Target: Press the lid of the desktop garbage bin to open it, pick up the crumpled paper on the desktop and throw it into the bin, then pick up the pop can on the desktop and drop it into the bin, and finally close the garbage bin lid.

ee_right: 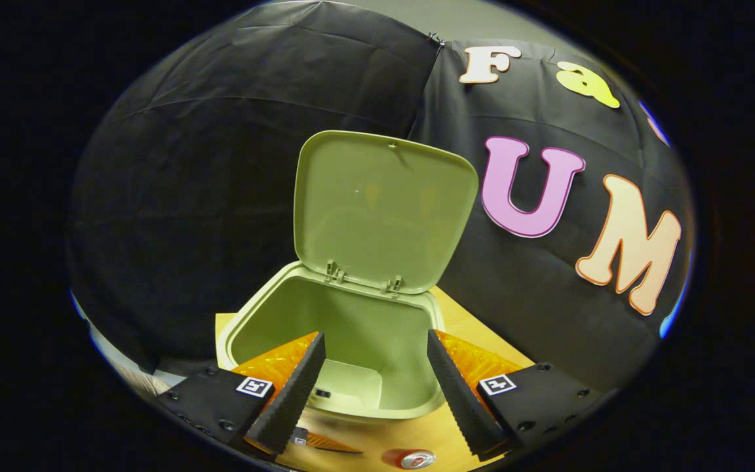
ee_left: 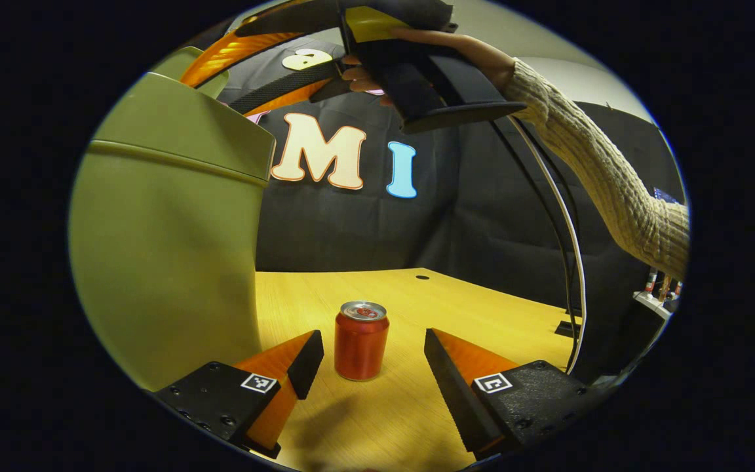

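In the left gripper view I see my left gripper [ee_left: 372,364] low over the wooden desktop [ee_left: 482,314], its fingers spread wide and holding nothing. The pop can [ee_left: 361,340] stands upright on the desktop, just ahead of the fingertips and about centred in the gap, with free room on both its sides. The wall of the green garbage bin [ee_left: 161,262] rises close on the left, beside the left finger, so there is little space on that side. To the right the desktop is free up to its far edge.

High above, a hand [ee_left: 476,56] in a knitted sleeve [ee_left: 607,177] holds the other gripper over the bin.

In the right gripper view my right gripper [ee_right: 376,373] hangs over the bin's mouth and looks down into it. Its fingers are also apart and empty. The lid [ee_right: 384,210] stands open and upright at the back, on its hinges. The rim [ee_right: 236,328] is all around unobstructed. I cannot see crumpled paper inside; the bottom is partly hidden. The can's top [ee_right: 413,459] shows low, beside the bin.
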The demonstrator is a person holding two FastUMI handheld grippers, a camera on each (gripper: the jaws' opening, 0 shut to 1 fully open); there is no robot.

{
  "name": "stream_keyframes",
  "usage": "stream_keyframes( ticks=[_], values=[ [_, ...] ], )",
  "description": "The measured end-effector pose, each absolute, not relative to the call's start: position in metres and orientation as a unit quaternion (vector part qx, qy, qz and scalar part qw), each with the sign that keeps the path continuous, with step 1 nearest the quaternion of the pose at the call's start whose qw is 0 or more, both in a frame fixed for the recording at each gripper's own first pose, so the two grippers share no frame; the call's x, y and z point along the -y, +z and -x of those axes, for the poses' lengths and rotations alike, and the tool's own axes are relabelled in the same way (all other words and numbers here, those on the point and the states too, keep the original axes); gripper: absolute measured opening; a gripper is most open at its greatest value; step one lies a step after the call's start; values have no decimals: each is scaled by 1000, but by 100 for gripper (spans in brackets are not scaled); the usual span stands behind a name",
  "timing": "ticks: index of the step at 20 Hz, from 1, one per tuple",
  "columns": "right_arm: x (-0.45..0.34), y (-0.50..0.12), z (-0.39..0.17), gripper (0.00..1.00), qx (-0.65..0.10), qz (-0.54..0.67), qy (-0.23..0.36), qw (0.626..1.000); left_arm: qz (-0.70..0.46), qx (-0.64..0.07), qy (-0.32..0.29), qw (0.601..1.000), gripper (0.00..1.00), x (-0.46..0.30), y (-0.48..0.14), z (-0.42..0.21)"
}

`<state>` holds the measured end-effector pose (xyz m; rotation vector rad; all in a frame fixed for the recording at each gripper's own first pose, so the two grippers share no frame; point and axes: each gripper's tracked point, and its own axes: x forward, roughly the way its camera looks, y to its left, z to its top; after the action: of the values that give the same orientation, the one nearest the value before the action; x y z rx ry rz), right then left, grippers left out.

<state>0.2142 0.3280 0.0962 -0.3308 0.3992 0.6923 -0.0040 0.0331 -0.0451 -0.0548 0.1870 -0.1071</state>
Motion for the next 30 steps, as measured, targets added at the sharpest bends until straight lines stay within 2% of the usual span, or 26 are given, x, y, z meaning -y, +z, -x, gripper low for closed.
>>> stream_keyframes(
  ticks=[3, 6, 12, 13, 23, 25, 30],
  values=[
    [-299, 106, -209, 96, -189, 150, 320, 916, 24, -95, -49, 994, 93, -34, -46, 4],
    [-254, 115, -204, 100, -175, 147, 291, 929, 19, -96, -46, 994, 93, -35, -47, 4],
    [-149, 115, -175, 98, -157, 142, 220, 952, 20, -111, -46, 993, 91, -35, -51, 4],
    [-132, 112, -170, 98, -153, 137, 208, 956, 21, -113, -44, 992, 93, -35, -50, 3],
    [-2, 38, -98, 96, -128, 61, 119, 983, -1, -160, -36, 986, 93, -35, -65, 4],
    [14, 17, -90, 100, -128, 62, 101, 985, -5, -177, -30, 984, 93, -38, -69, 2],
    [30, -12, -72, 98, -116, 35, 76, 990, -11, -209, -31, 977, 94, -41, -86, -44]
  ],
)
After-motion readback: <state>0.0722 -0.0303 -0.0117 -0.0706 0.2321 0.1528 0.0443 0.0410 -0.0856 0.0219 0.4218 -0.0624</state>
